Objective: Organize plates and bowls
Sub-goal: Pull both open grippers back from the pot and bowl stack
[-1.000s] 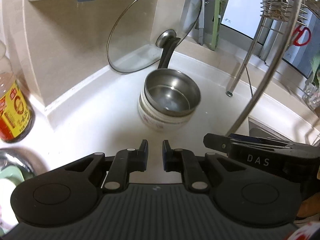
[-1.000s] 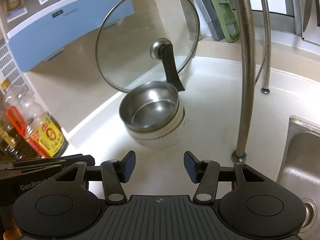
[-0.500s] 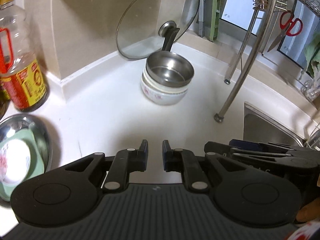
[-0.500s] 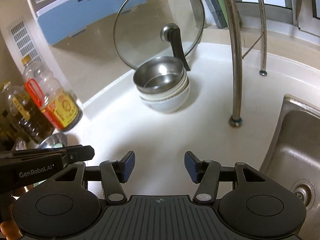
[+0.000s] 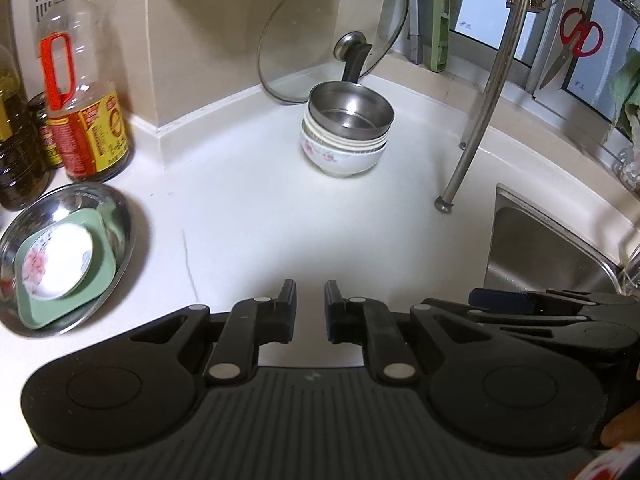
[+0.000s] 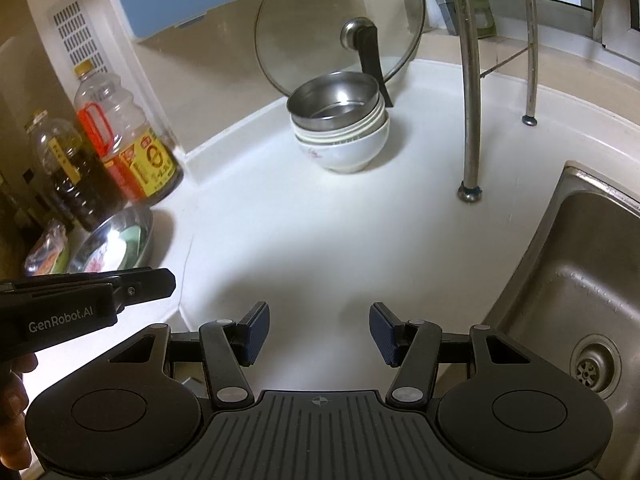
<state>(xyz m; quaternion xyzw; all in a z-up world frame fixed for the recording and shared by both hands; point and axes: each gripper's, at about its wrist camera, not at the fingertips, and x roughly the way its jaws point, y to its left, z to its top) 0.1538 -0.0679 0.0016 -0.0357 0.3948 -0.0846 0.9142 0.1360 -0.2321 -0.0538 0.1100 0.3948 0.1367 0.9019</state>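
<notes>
Bowl stack [image 5: 345, 136], at the back corner of the white worktop [image 5: 280, 216]: a steel bowl [image 5: 352, 110] nested on top of several white ceramic bowls, the lowest one flower-printed. It stood just in front of a glass lid [image 5: 332, 28] that leaned against the wall. I judged the ceramic stiff, glazed, slippery and liable to chip, and the whole stack heavy; the steel bowl looked light and loose in its seat, so it would likely slide or ring if tilted. I reckoned the best hold was across a rim, one finger inside and one outside, taking the top bowl alone.

Plate stack [image 5: 60, 260], at the near left edge of the worktop: a round flowered plate on a green square plate, both lying in a shallow steel dish [image 5: 116, 204]. These sat flat, so only their edges offered a hold.

My left fingers [image 5: 310, 308] were clenched almost together on nothing. My right fingers [image 6: 319, 334] stood released and empty. Both were well apart from either stack.

Oil bottles [image 5: 80, 92] stood behind the dish; the sink [image 6: 580, 280] lay to the right.
</notes>
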